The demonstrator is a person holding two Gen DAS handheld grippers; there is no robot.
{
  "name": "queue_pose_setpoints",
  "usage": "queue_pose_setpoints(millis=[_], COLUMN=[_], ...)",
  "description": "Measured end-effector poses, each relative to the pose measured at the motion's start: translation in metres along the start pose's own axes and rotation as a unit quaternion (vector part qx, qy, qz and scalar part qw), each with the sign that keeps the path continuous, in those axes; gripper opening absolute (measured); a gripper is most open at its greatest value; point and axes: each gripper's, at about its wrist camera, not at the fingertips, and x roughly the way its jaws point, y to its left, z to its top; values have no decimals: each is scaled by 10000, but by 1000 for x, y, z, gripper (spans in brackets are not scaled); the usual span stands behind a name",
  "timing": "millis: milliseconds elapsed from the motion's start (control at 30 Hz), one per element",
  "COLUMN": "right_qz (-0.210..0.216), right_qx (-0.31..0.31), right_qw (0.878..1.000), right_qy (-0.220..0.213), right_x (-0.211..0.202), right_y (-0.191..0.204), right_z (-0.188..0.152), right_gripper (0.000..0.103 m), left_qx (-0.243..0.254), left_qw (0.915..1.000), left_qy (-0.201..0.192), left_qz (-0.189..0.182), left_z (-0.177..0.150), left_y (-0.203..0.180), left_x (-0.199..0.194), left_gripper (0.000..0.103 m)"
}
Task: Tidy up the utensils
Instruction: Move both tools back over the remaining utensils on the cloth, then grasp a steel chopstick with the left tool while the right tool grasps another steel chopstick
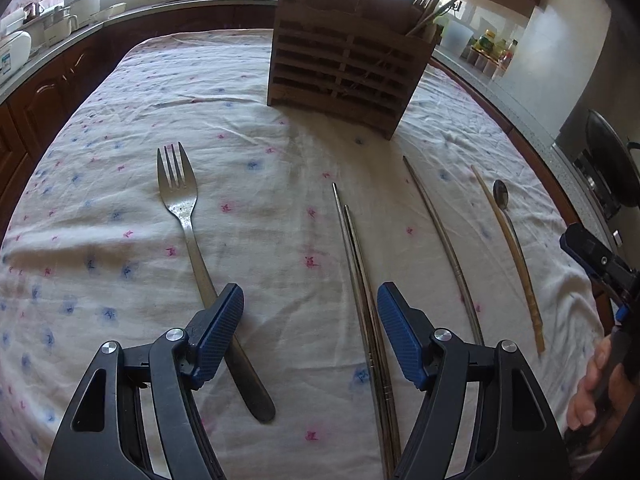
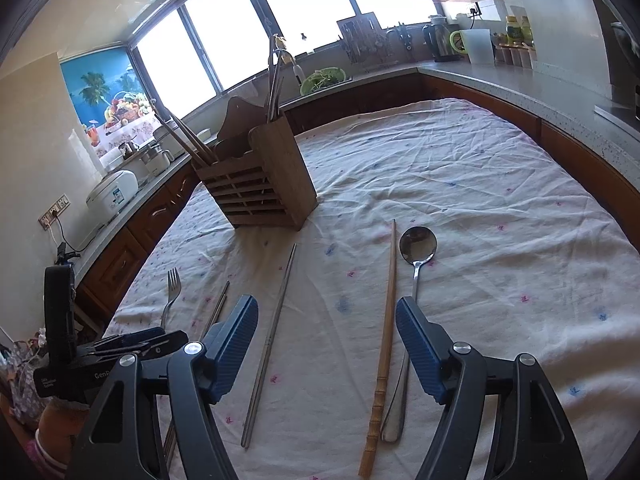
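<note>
From the left wrist, the left gripper (image 1: pixel 310 312) hangs with jaws wide and empty, low over the cloth (image 1: pixel 120 272), between the fork (image 1: pixel 188 228) and a metal pair (image 1: pixel 360 280) of chopsticks; its left pad looks to lie over the fork's handle, so closing here could, I'd guess, skid the fork aside or nip the cloth; the pair lies so close that one stick might be caught without the other; I count one fork, two paired sticks, one lone metal stick (image 1: pixel 444 240), one wooden stick (image 1: pixel 508 256), one spoon (image 1: pixel 500 192), one rack (image 1: pixel 344 68); from the right wrist, the right gripper (image 2: pixel 326 338) gapes wide too, holding nothing, straddling the wooden stick (image 2: pixel 388 320) with the spoon (image 2: pixel 418 246) just beside; a pinch might take both; the rack (image 2: pixel 260 184) stands well beyond, already holding several sticks.
</note>
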Motion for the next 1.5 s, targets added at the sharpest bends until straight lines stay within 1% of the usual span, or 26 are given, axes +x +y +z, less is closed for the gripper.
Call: queue_pose_setpoints(millis=[100, 233, 433, 500, 533, 567, 600, 633, 667, 700, 733, 767, 833, 867, 900, 967, 1033, 1067, 1233, 1333, 1367, 1433, 1500], right_qz=[-15, -47, -19, 11, 11, 11, 16, 18, 28, 48, 61, 71, 108, 133, 152, 204, 231, 221, 97, -50, -83, -230, -419], right_qx=[18, 51, 60, 27, 17, 13, 12, 12, 7, -4, -29, -77, -197, -240, -280, -348, -416, -456, -588, -700, -810, -1051, -1301], right_qw=[10000, 10000, 9999, 10000, 10000, 9999, 9999, 9999, 9998, 9997, 9996, 9993, 9984, 9979, 9974, 9962, 9948, 9940, 9912, 9873, 9877, 9855, 9825], right_qy=[14, 29, 79, 88, 96, 102, 110, 133, 174, 225, 285, 360, 523, 585, 648, 770, 899, 968, 1181, 1424, 1335, 1314, 1262], right_x=[2, 3, 7, 8, 9, 10, 12, 14, 18, 22, 26, 32, 45, 51, 58, 72, 88, 96, 130, 149, 150, 154, 156], right_y=[-1, -3, -3, -1, -1, -1, 0, 0, 1, 2, 4, 7, 14, 18, 22, 29, 36, 38, 45, 48, 50, 57, 62], right_z=[1, 2, 4, 5, 6, 6, 6, 7, 7, 8, 9, 10, 12, 14, 16, 21, 25, 27, 37, 38, 39, 37, 36], right_gripper=[73, 73, 73, 73, 73, 72, 70, 66, 58, 54, 47, 42, 37, 33, 32, 31, 29, 28, 28, 28, 28, 27, 18], left_qx=[195, 355, 465, 539, 624, 692, 707, 702, 705, 712, 723, 733, 753, 758, 761, 739, 710, 698, 757, 818, 836, 841, 907], left_qw=[9996, 9988, 9980, 9973, 9962, 9954, 9952, 9953, 9954, 9954, 9954, 9954, 9955, 9957, 9958, 9963, 9968, 9970, 9967, 9963, 9961, 9962, 9955], left_qy=[12, 10, 51, 73, 75, 71, 70, 73, 74, 77, 84, 90, 103, 113, 124, 150, 185, 201, 225, 198, 179, 134, 69], left_qz=[204, 338, 430, 501, 604, 663, 677, 659, 641, 631, 623, 607, 562, 529, 491, 421, 322, 280, 186, 176, 197, 199, 267], left_z=[-1, 0, 6, 7, 6, 6, 7, 8, 10, 12, 14, 16, 22, 25, 28, 35, 42, 45, 55, 58, 58, 59, 58], left_y=[-6, -10, -10, -9, -11, -13, -14, -14, -14, -14, -15, -15, -15, -14, -14, -11, -9, -8, -8, -10, -11, -11, -12], left_x=[4, 7, 11, 13, 14, 15, 15, 16, 18, 19, 20, 21, 24, 25, 27, 30, 33, 35, 42, 46, 46, 47, 47], left_gripper=[67, 67, 67, 65, 62, 62, 62, 62, 62, 62, 61, 58, 53, 49, 45, 33, 27, 25, 24, 22, 19, 16, 10])
